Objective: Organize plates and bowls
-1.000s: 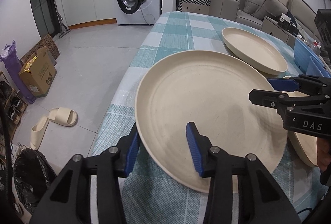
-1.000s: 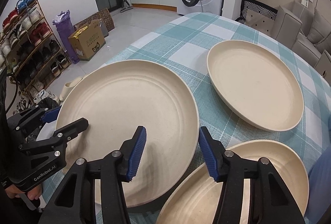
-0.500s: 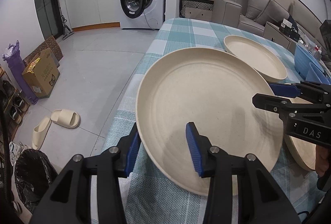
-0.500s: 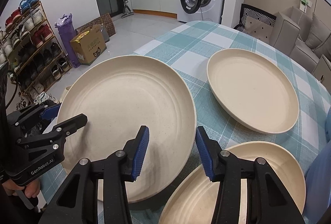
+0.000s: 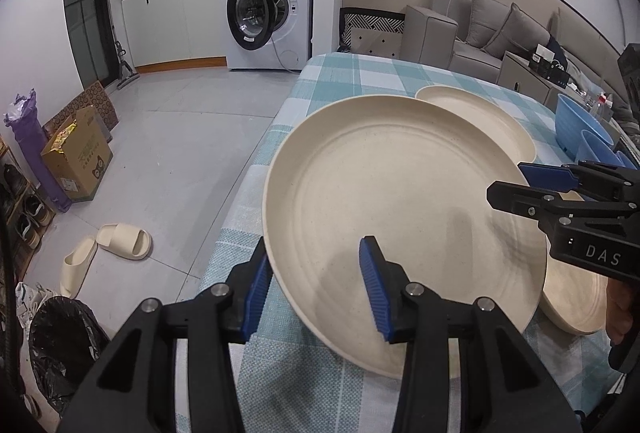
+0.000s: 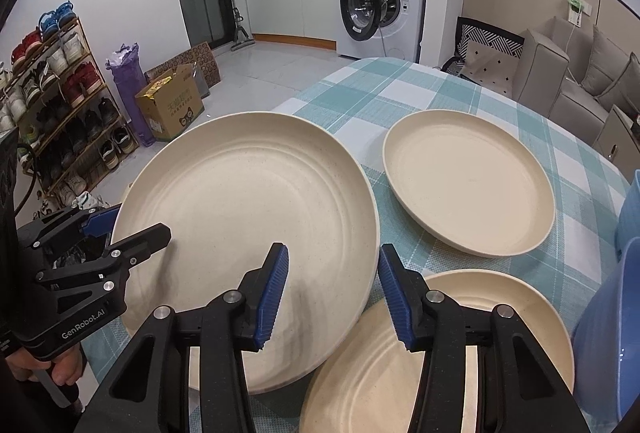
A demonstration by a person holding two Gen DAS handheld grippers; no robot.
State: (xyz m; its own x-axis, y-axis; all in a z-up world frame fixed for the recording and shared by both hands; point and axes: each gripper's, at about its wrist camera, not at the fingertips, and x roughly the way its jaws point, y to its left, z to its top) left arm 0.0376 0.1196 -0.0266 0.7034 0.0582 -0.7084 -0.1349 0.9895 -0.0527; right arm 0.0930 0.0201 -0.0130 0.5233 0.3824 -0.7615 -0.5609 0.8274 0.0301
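A large cream plate (image 5: 400, 209) (image 6: 248, 217) hangs above the checked tablecloth, carried between both grippers. My left gripper (image 5: 316, 285) straddles its near-left rim with jaws wide. My right gripper (image 6: 332, 289) straddles its right rim with jaws wide; it also shows in the left wrist view (image 5: 532, 185). The left gripper also shows in the right wrist view (image 6: 120, 229). A second cream plate (image 6: 468, 181) lies further back on the table. A third cream plate (image 6: 432, 349) lies under my right gripper, partly beneath the lifted plate's edge.
Blue bowls (image 5: 584, 133) (image 6: 616, 317) stand at the table's right side. The table's left edge (image 5: 248, 193) drops to the floor, with slippers (image 5: 108, 249), a cardboard box (image 5: 76, 157) and a black bin bag (image 5: 60, 337) below. A shoe rack (image 6: 60, 93) stands left.
The large plate has risen off the cloth, its far edge now over the back plate in the left view. Both grippers rose with it.
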